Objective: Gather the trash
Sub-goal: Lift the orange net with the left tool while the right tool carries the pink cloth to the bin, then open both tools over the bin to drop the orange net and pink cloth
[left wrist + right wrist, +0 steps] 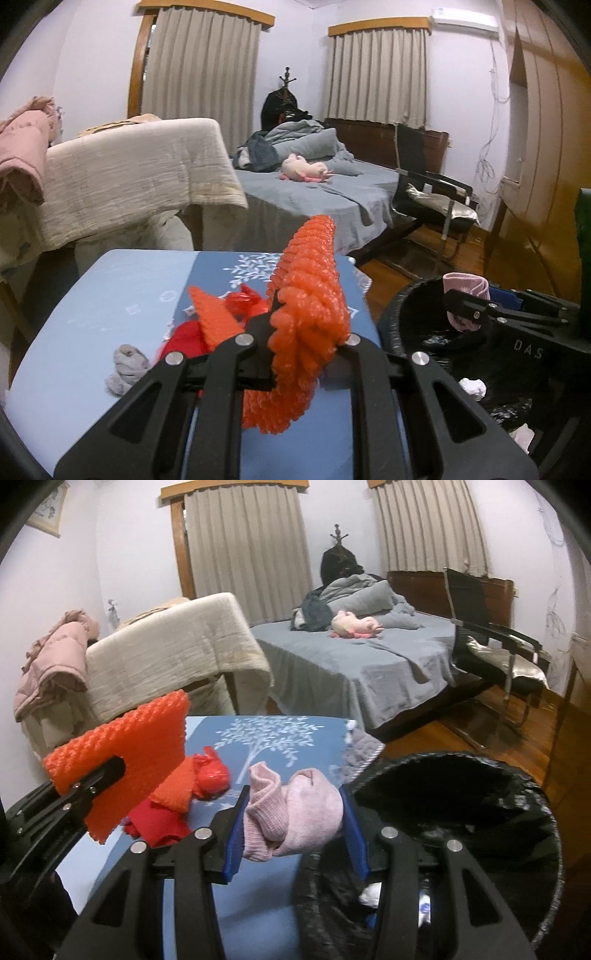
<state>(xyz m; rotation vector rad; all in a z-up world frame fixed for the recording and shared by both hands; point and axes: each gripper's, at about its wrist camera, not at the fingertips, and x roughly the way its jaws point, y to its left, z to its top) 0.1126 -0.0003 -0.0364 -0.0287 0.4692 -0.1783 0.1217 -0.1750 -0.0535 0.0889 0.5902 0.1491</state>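
Observation:
My left gripper [310, 332] is shut on a ribbed orange foam sheet [314, 288], which it holds above the blue table cloth [110, 295]. The right wrist view shows the same foam sheet [140, 746] raised at the left. My right gripper [293, 812] has its blue pads shut on a bunched pink sock [310, 805], right beside the bin's rim. The bin [546, 812] is lined with a black bag and holds crumpled white paper [371, 893]. A red wrapper [210, 775], a red cloth [162, 823] and a grey sock [125, 365] lie on the table.
A sofa under a beige cover [140, 173] stands behind the table. A bed with grey sheets [314, 192] and a pink plush toy is further back. A black chair [424, 184] stands on the wooden floor to the right. A grey cloth [364, 747] hangs over the table's corner.

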